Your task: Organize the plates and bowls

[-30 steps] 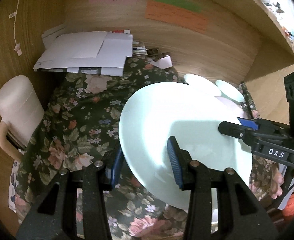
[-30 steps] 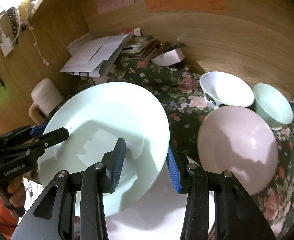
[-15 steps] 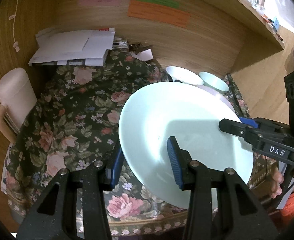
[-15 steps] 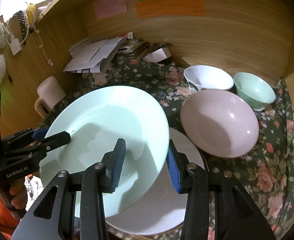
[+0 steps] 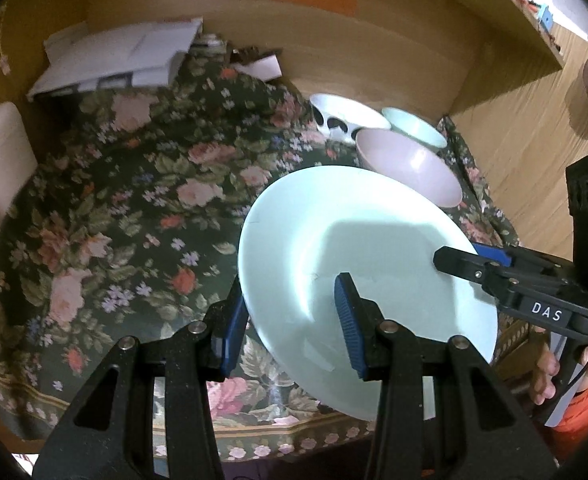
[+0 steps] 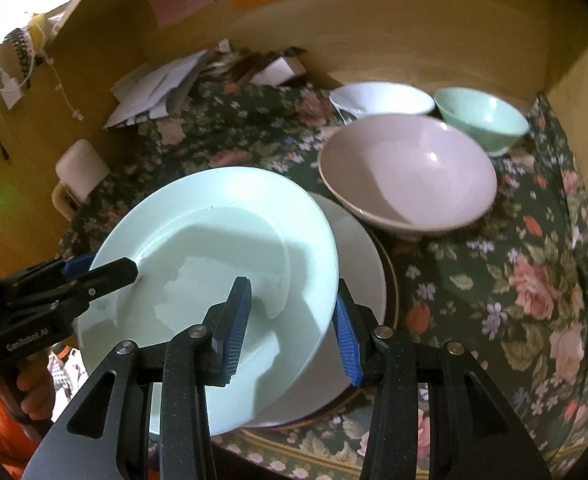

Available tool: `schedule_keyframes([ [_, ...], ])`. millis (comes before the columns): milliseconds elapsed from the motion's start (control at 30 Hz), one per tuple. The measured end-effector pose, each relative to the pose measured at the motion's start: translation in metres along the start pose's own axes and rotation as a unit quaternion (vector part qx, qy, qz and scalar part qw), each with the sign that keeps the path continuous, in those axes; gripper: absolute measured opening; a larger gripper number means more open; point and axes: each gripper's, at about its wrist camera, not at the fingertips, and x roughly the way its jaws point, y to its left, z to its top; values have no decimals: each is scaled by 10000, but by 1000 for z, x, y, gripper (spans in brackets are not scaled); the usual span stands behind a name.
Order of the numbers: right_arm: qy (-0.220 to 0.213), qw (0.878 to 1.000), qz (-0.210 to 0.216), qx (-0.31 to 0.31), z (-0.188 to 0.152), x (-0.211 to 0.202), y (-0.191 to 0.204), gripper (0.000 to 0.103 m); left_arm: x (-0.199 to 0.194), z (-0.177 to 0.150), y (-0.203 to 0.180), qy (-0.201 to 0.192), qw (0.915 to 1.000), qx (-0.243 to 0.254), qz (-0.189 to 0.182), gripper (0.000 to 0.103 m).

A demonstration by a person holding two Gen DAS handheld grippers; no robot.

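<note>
A pale mint plate (image 5: 374, 260) hangs tilted above the floral tablecloth, held by both rims. My left gripper (image 5: 290, 314) is shut on its left rim, and my right gripper (image 6: 290, 322) is shut on the opposite rim. Each gripper shows in the other's view: the right gripper (image 5: 474, 264) and the left gripper (image 6: 110, 272). Under the mint plate (image 6: 214, 248) lies a white plate (image 6: 362, 264) on a dark-rimmed one. Behind them stand a pink bowl (image 6: 406, 176), a white bowl (image 6: 382, 100) and a small green bowl (image 6: 482, 120).
A stack of papers (image 5: 118, 60) lies at the back left against the wooden wall. A cream mug (image 6: 80, 168) stands at the left. The floral cloth (image 5: 134, 220) covers the table, whose front edge is close below the grippers. A hand (image 6: 26, 392) holds the left gripper's handle.
Both grippers have drawn back toward the table's front edge and sunk a little, carrying the mint plate along. The bowls now look farther off. Both grips are unchanged.
</note>
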Motion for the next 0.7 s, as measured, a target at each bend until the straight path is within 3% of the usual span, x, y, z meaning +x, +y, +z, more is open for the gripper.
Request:
schedule_keyframes([
  [167, 96, 9999, -3, 123, -7, 7, -9, 38, 19, -6, -1, 221, 9998, -20, 11, 43],
  [700, 221, 9996, 37, 190, -8, 25, -18, 37, 42, -1, 4, 367, 9991, 38, 205, 42],
])
